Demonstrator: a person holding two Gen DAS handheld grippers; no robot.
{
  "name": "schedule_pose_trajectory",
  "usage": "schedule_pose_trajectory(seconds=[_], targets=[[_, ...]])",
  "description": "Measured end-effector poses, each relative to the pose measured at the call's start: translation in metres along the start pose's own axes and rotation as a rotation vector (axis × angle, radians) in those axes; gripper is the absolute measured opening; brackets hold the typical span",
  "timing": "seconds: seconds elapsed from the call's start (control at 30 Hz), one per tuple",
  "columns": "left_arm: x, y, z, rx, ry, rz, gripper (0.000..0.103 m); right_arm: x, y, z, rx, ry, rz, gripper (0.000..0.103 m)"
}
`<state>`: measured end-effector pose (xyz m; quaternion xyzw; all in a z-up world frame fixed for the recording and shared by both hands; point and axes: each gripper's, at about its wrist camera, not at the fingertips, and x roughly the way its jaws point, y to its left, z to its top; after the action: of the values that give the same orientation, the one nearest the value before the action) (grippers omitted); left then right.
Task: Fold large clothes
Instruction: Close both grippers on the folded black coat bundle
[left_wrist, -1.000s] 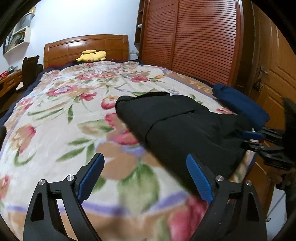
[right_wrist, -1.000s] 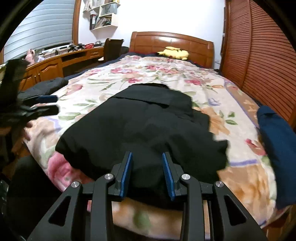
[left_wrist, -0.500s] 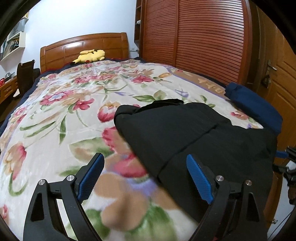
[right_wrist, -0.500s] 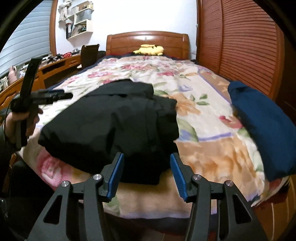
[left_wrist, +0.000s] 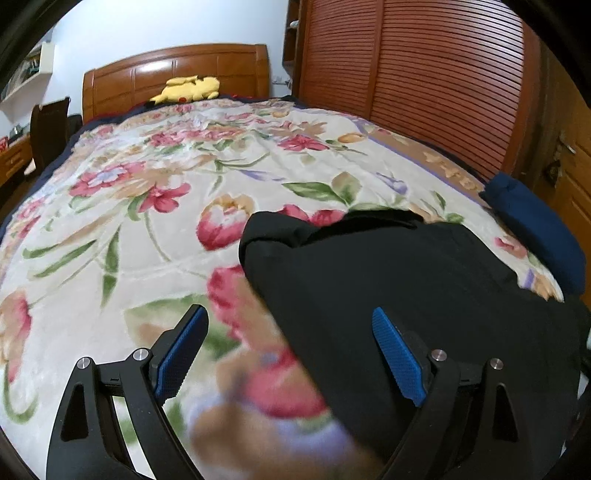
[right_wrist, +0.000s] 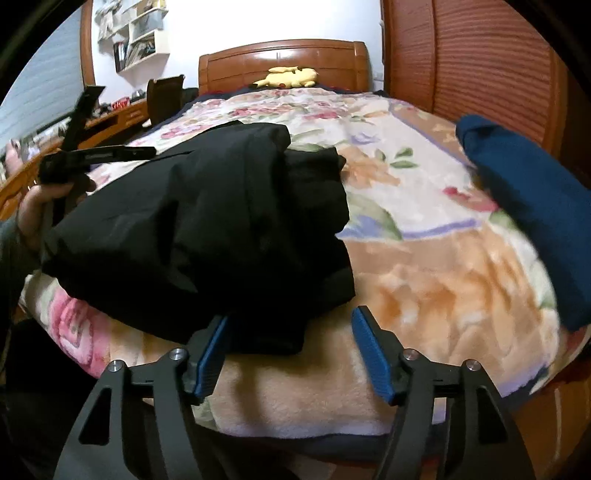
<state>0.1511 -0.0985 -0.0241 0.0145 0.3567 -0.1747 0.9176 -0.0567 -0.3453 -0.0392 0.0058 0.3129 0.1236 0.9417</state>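
Observation:
A black garment (left_wrist: 424, 288) lies folded in a thick bundle near the foot of the bed; it also shows in the right wrist view (right_wrist: 207, 229). My left gripper (left_wrist: 291, 350) is open and empty, just above the bedspread, with the garment's left edge between its fingers. My right gripper (right_wrist: 291, 350) is open and empty at the foot edge of the bed, its left finger against the garment's near corner. The left gripper also shows from the side in the right wrist view (right_wrist: 92, 155), held in a hand at the garment's far left.
A floral bedspread (left_wrist: 147, 206) covers the bed. A folded navy garment (right_wrist: 524, 203) lies at the bed's right edge, also in the left wrist view (left_wrist: 535, 225). A yellow plush toy (left_wrist: 188, 88) sits by the headboard. A slatted wooden wardrobe (left_wrist: 424, 74) stands on the right, a desk (right_wrist: 110, 118) on the left.
My right gripper opened and let go of the black garment, then drew back to the bed's foot edge. My left gripper moved closer over the garment's left side.

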Motion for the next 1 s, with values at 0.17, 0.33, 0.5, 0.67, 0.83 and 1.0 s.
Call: schedule_pose_trajectory(seconds=[0.17, 0.33, 0.5, 0.67, 0.83, 1.0], targets=[[0.017, 0.004, 0.014, -0.027, 0.02, 0.003, 0.091, 0.003, 0.0, 0.001, 0.003, -0.014, 0.035, 0.067], [0.035, 0.006, 0.018, -0.025, 0.045, 0.018, 0.091, 0.008, -0.003, 0.001, 0.005, -0.019, 0.042, 0.067], [0.05, 0.008, 0.012, -0.048, 0.094, 0.015, 0.091, 0.014, -0.005, 0.0, 0.011, -0.024, 0.038, 0.067], [0.05, 0.003, 0.01, -0.012, 0.096, 0.034, 0.091, 0.016, -0.004, -0.001, 0.018, -0.03, 0.036, 0.068], [0.051, 0.004, 0.009, -0.014, 0.1, 0.006, 0.083, 0.018, -0.003, -0.001, 0.019, -0.034, 0.026, 0.068], [0.05, 0.001, 0.007, -0.003, 0.097, 0.008, 0.08, 0.018, -0.002, 0.0, 0.019, -0.038, 0.016, 0.071]])
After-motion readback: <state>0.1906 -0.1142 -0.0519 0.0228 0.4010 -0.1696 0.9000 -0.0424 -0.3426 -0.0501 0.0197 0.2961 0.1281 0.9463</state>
